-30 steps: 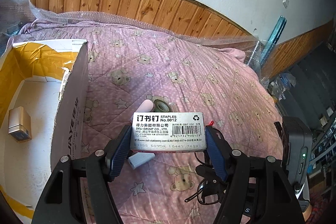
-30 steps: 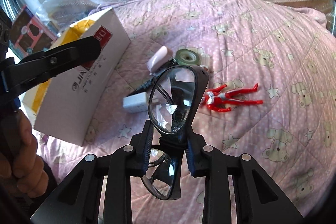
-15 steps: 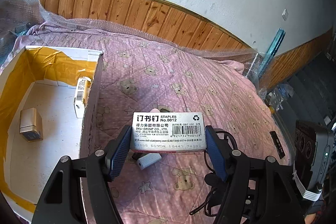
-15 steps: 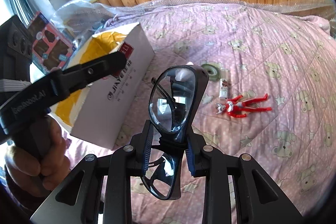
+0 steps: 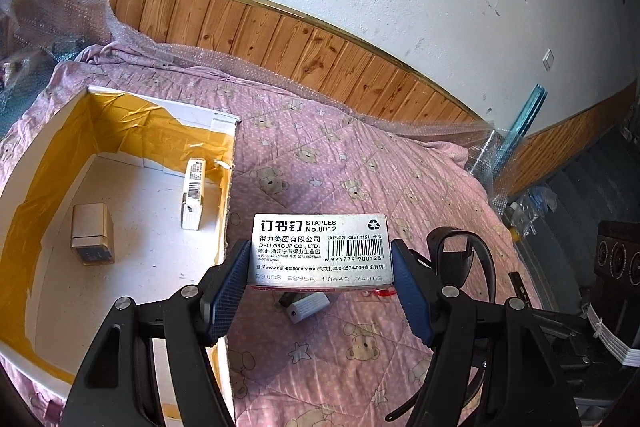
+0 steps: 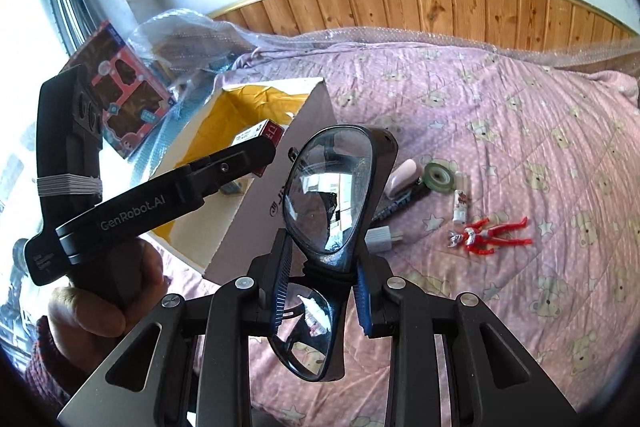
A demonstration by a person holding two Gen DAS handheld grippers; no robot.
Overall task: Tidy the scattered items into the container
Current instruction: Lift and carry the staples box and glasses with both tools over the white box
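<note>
pink quilt (image 5: pixel 360 163), glasses (image 6: pixel 332 195) hide plug (image 6: pixel 378 239), box (image 5: pixel 24 187) cut off

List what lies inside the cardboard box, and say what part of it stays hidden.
Inside the cardboard box lie two things: a small gold box and a white carton with a barcode. The near right corner of the floor is hidden behind the left hand-held gripper.
</note>
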